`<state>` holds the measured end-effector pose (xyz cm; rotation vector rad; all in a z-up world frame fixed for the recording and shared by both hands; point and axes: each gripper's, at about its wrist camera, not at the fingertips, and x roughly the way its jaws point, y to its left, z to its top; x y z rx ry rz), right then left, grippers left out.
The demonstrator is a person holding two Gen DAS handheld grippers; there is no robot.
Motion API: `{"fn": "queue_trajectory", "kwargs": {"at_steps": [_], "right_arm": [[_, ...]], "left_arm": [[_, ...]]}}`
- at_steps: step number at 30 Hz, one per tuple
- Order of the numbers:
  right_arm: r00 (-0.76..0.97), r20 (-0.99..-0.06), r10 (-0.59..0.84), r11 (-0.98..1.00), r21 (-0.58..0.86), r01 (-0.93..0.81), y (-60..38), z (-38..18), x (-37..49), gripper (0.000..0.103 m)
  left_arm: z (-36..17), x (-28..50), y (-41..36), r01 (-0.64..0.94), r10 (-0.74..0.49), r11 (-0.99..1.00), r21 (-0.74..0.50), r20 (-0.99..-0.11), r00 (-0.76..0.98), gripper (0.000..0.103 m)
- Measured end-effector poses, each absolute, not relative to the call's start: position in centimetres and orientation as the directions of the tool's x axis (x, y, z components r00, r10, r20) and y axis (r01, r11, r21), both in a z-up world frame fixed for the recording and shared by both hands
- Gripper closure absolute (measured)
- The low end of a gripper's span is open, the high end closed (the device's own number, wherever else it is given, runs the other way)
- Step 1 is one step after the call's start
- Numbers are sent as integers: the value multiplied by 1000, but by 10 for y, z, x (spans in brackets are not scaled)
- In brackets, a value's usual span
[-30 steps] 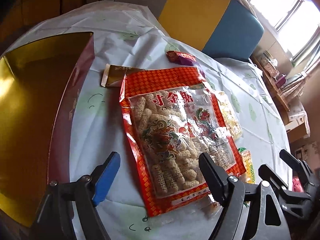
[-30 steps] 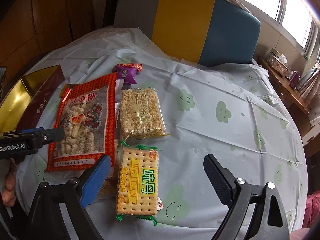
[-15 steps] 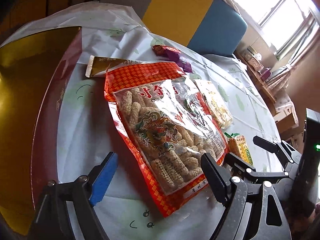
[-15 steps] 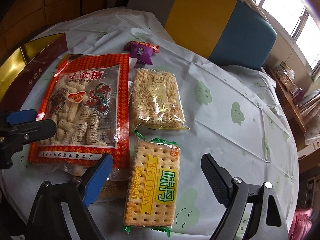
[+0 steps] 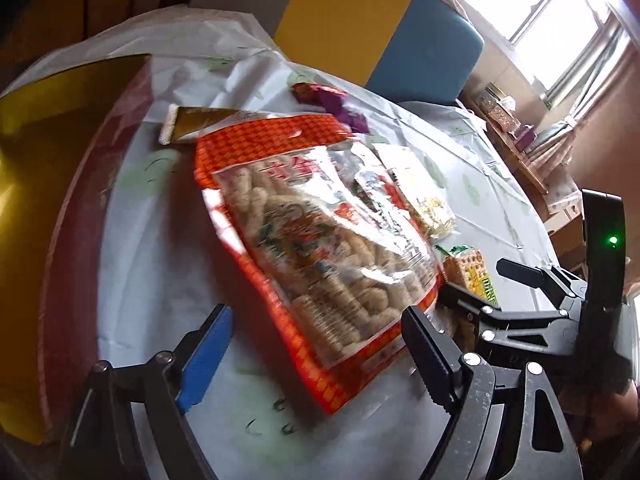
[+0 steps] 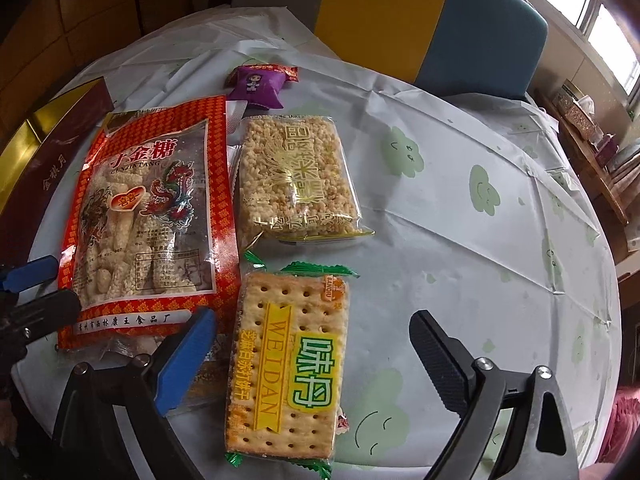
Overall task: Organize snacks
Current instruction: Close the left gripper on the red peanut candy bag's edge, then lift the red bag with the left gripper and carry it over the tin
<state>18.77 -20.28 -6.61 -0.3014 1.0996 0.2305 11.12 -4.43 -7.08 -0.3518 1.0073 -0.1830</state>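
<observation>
A red bag of sesame sticks (image 6: 148, 208) (image 5: 320, 232) lies flat on the table. Right of it sit a puffed-rice bar pack (image 6: 296, 180) and, nearer, a green-edged cracker pack (image 6: 288, 364). A purple candy pack (image 6: 256, 84) lies behind them. My right gripper (image 6: 312, 320) hovers over the cracker pack; its jaws are opening, the pack lies between the fingers, and the pads do not touch it. My left gripper (image 5: 316, 320) is open, with the red bag's near corner between its fingers. A gold sachet (image 5: 200, 124) pokes out behind the bag.
A gold-lined box with a dark red wall (image 5: 60, 200) (image 6: 60, 136) stands at the left. The tablecloth (image 6: 480, 220) carries green cloud faces. A grey, yellow and blue chair back (image 6: 420, 20) is behind the table; a cluttered shelf (image 6: 580, 112) is at the far right.
The right gripper has sunk toward the cracker pack, which now looks larger. In the left wrist view the scene has tilted and the right gripper has come closer beside the red bag.
</observation>
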Motion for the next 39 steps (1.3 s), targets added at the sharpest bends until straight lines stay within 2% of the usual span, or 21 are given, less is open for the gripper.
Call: {"fn": "queue_trajectory", "kwargs": {"at_steps": [1, 4, 6, 8, 9, 12, 17, 19, 23, 25, 27, 31, 35, 39], "right_arm": [[440, -897, 29, 935, -131, -330, -203, -66, 188, 6], [449, -893, 23, 932, -143, -334, -202, -67, 186, 6], [459, -889, 7, 929, -164, -332, -202, -67, 185, 5], [465, -885, -5, 929, -177, -326, -199, -64, 180, 5], [466, -885, -6, 927, -179, -328, -200, -63, 179, 5], [487, -873, -15, 913, -211, -349, -195, -61, 176, 5], [523, -851, -50, 883, -282, -374, -187, -59, 168, 10], [515, -855, -67, 889, -285, -358, -190, -61, 170, 10], [499, -865, -50, 906, -250, -343, -195, -63, 173, 13], [496, -867, -49, 906, -247, -343, -196, -64, 173, 13], [498, -866, -45, 905, -246, -347, -196, -63, 173, 13], [491, -870, -34, 906, -235, -353, -196, -62, 174, 13], [422, -905, 63, 938, -91, -335, -207, -55, 180, 13], [453, -886, 100, 956, -40, -290, -217, -45, 180, 13]], "left_arm": [[-71, 115, -50, -5, -305, 932, -362, -794, 526, 18], [-68, 127, -59, 2, -302, 934, -356, -788, 537, 32], [-64, 132, -55, -25, -274, 939, -344, -789, 550, 63], [-61, 140, -46, -34, -258, 943, -332, -791, 554, 78], [-61, 139, -41, -41, -265, 939, -343, -791, 551, 84], [-51, 139, -40, -15, -269, 942, -335, -781, 564, 92], [-49, 134, -60, 74, -274, 956, -284, -771, 575, 92], [-62, 143, -62, 92, -306, 948, -306, -786, 537, 80], [-73, 151, -49, 9, -344, 918, -395, -787, 513, 60], [-71, 150, -53, 35, -352, 920, -390, -784, 512, 78], [-59, 142, -61, 64, -329, 934, -351, -776, 538, 88], [-27, 127, -60, 114, -299, 949, -292, -731, 614, 93], [-10, 118, -45, 142, -299, 951, -275, -699, 650, 99], [-15, 116, -32, 128, -280, 957, -260, -719, 636, 101]]}}
